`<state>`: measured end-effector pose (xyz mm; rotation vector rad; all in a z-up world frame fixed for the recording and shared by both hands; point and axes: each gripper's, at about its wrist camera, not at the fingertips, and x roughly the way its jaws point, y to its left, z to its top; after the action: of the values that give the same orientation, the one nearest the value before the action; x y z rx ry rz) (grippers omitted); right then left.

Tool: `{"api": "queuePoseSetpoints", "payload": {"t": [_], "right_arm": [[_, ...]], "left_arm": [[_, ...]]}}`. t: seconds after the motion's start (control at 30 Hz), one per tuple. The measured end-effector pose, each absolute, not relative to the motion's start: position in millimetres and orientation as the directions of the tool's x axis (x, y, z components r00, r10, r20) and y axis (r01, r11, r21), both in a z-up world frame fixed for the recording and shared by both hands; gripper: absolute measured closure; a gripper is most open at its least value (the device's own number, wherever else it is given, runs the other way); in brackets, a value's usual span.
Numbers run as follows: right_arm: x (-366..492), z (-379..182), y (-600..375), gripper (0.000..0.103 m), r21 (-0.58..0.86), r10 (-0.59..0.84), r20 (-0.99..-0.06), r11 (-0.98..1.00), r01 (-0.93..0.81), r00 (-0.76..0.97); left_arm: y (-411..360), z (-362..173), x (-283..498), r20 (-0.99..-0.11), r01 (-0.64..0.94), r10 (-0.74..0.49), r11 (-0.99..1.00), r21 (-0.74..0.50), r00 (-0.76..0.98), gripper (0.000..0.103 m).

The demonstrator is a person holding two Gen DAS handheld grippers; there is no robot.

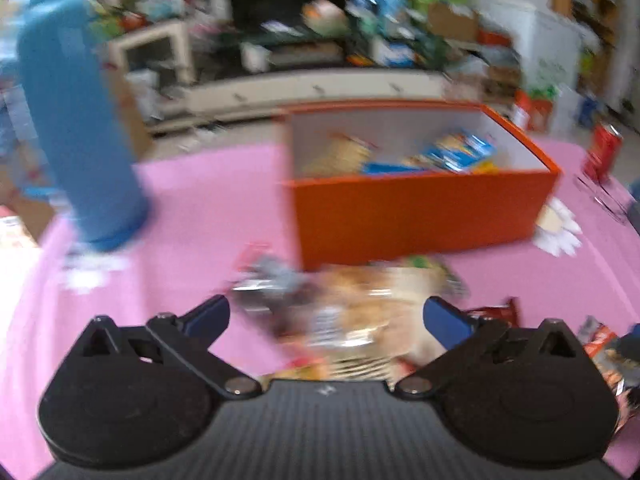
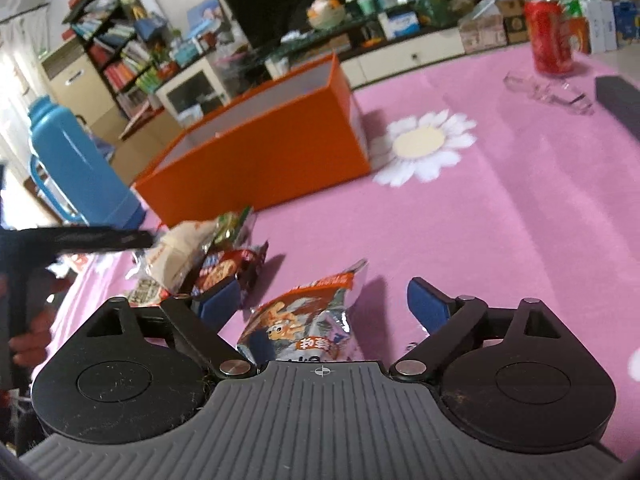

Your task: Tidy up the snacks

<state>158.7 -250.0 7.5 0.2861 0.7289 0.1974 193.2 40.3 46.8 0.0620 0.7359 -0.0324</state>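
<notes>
An orange box (image 1: 420, 212) stands on the pink tablecloth (image 1: 208, 200) with blue and tan snack packets (image 1: 460, 152) inside it. In front of it lies a blurred pile of snack packets (image 1: 360, 312). My left gripper (image 1: 326, 308) hovers over that pile, open wide, and its pads touch nothing. In the right wrist view the orange box (image 2: 260, 160) stands at the back left and the pile (image 2: 200, 256) lies nearer. My right gripper (image 2: 320, 290) is open. A silver and orange snack packet (image 2: 304, 320) lies on the cloth between its fingers, unpressed.
A tall blue thermos (image 2: 76, 168) stands left of the box. At the far right are a red can (image 2: 548, 36), a clear plastic item (image 2: 548, 94) and a dark flat object (image 2: 618, 100). A daisy print (image 2: 420, 144) marks the cloth. More packets (image 1: 600, 344) lie at right.
</notes>
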Motion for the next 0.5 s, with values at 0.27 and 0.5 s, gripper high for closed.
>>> {"api": "queuePoseSetpoints", "payload": {"t": [0.27,0.5], "right_arm": [[141,15,-262,0.023,0.337,0.246,-0.623,0.941,-0.030,0.743],[131,20,-243,0.021,0.298,0.265,-0.651,0.951,-0.081,0.712]], "left_arm": [[109,26,148,-0.744,-0.097,0.083,0.995,0.024,0.664,0.001],[84,4,153,-0.762,0.017,-0.017,1.000,-0.008,0.647,0.003]]}}
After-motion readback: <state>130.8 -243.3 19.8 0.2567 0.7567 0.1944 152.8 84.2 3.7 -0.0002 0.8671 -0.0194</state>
